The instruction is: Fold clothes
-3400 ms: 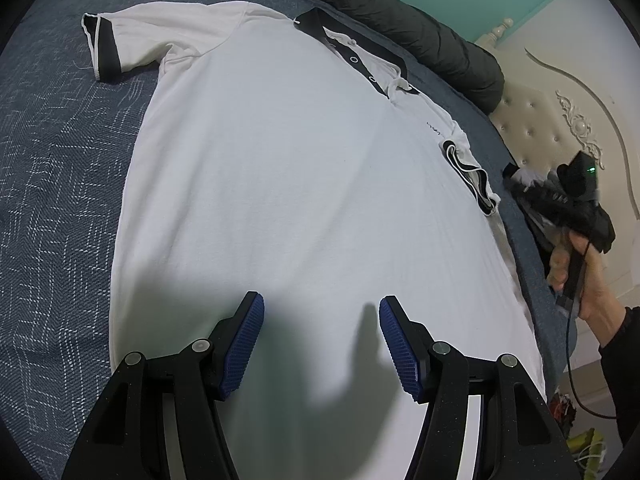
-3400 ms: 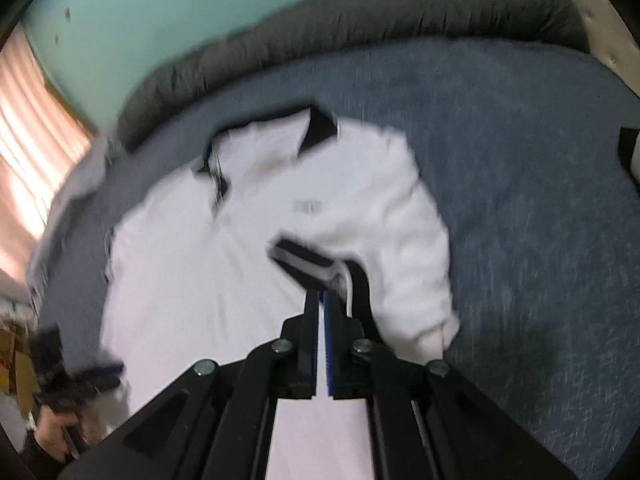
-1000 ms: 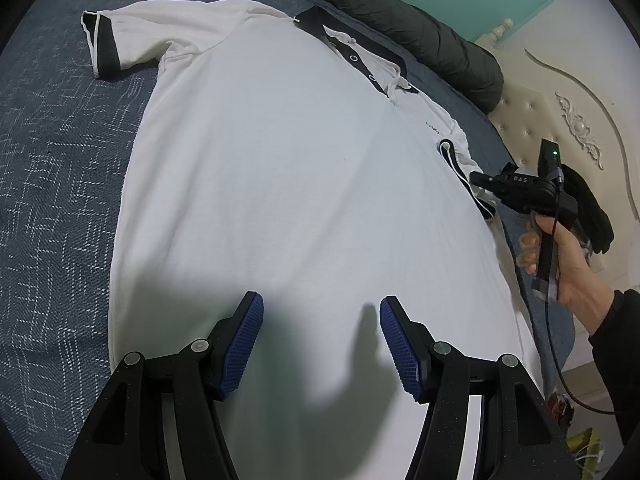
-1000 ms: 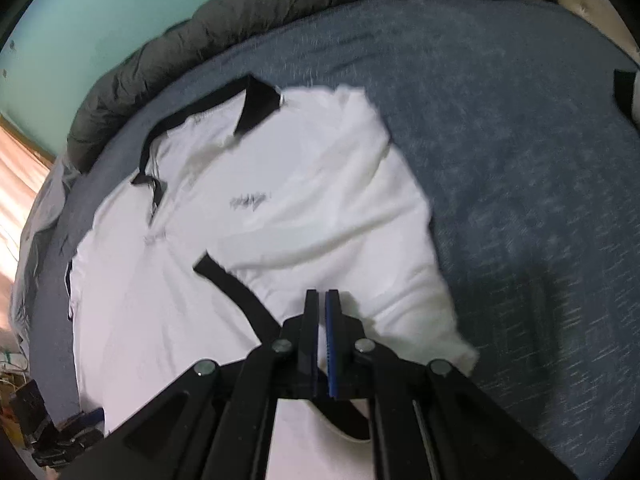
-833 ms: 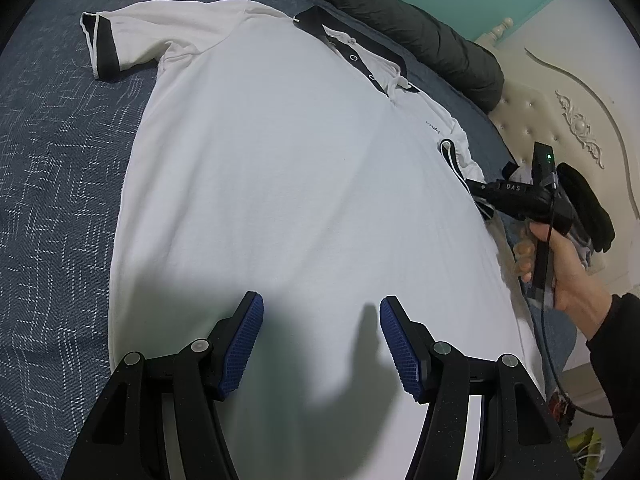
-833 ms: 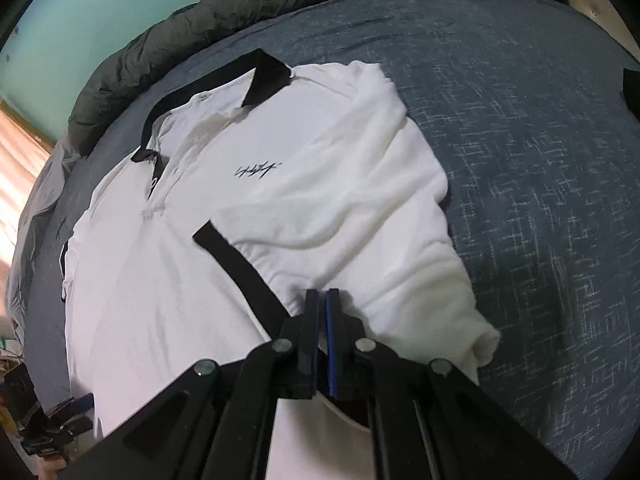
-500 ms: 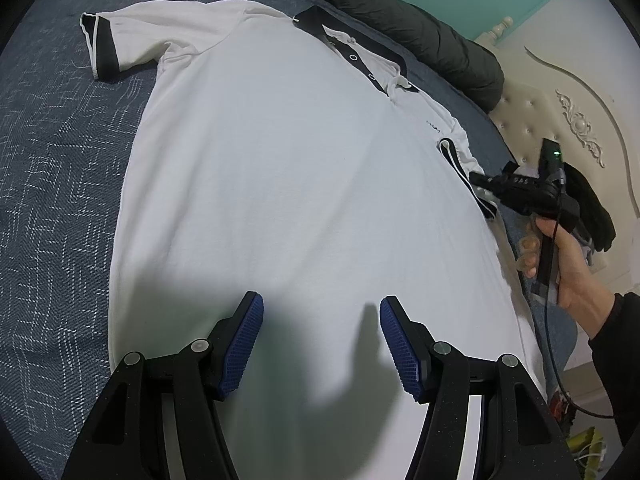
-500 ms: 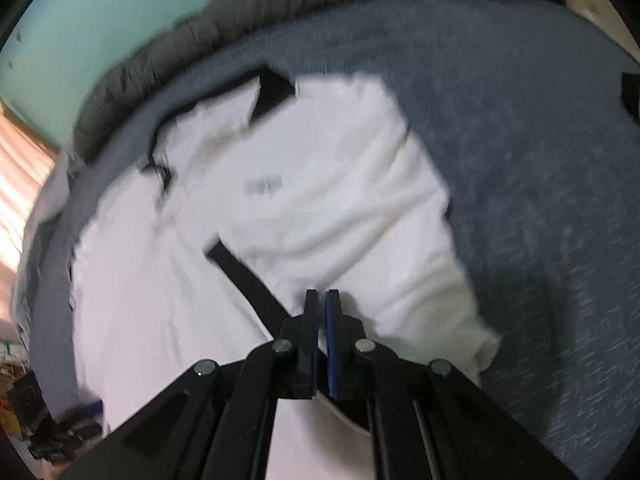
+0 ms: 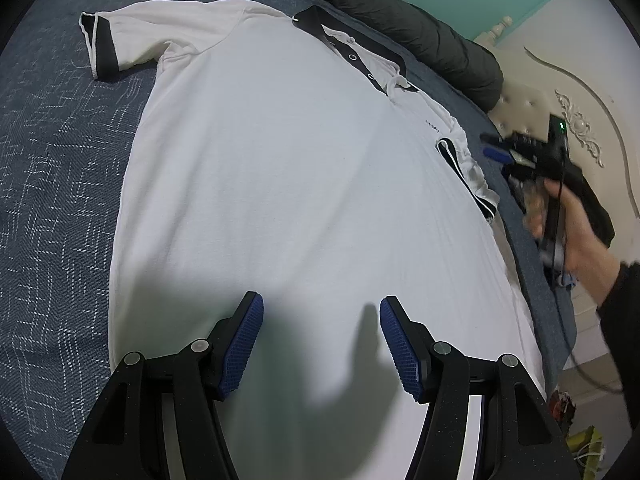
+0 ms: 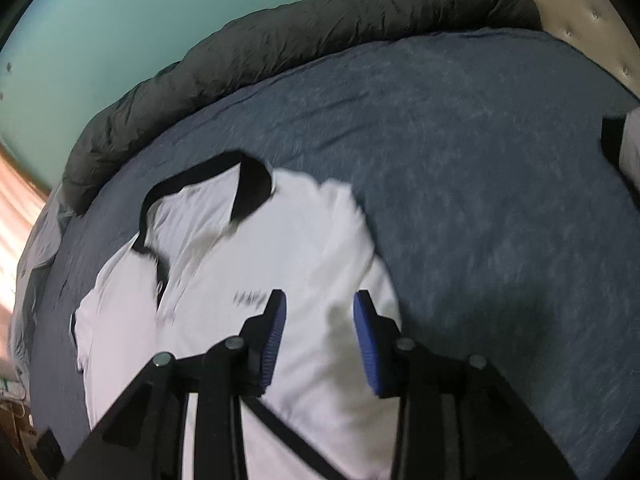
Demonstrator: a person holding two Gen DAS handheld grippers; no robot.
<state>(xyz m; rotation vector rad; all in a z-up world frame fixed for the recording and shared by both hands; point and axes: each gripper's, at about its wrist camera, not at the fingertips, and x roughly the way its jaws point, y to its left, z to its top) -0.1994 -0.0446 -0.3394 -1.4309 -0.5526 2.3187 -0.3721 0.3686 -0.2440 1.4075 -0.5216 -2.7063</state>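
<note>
A white polo shirt (image 9: pixel 280 160) with a black collar (image 9: pixel 360 60) lies face up on the bed. Its left sleeve (image 9: pixel 120 36) is spread flat. The other sleeve is folded in onto the chest, its black cuff (image 9: pixel 464 168) lying on the white cloth. My left gripper (image 9: pixel 320 308) hovers open over the lower body of the shirt, holding nothing. My right gripper (image 10: pixel 320 300) is above the folded sleeve (image 10: pixel 320 260) with its jaws opening and nothing between them. In the left wrist view the right gripper (image 9: pixel 500 152) shows blurred in a hand (image 9: pixel 576 232), just off the shirt's edge.
A dark grey rolled duvet (image 9: pixel 400 20) runs along the bed's far side. The blue patterned bedspread (image 10: pixel 480 200) surrounds the shirt. A cream padded headboard (image 9: pixel 520 108) stands to the right. A black and white item (image 10: pixel 624 148) sits at the right edge of the right wrist view.
My right gripper was shut on the sleeve's black cuff. It has let go, opened and lifted back, leaving the sleeve on the chest. My left gripper has not moved.
</note>
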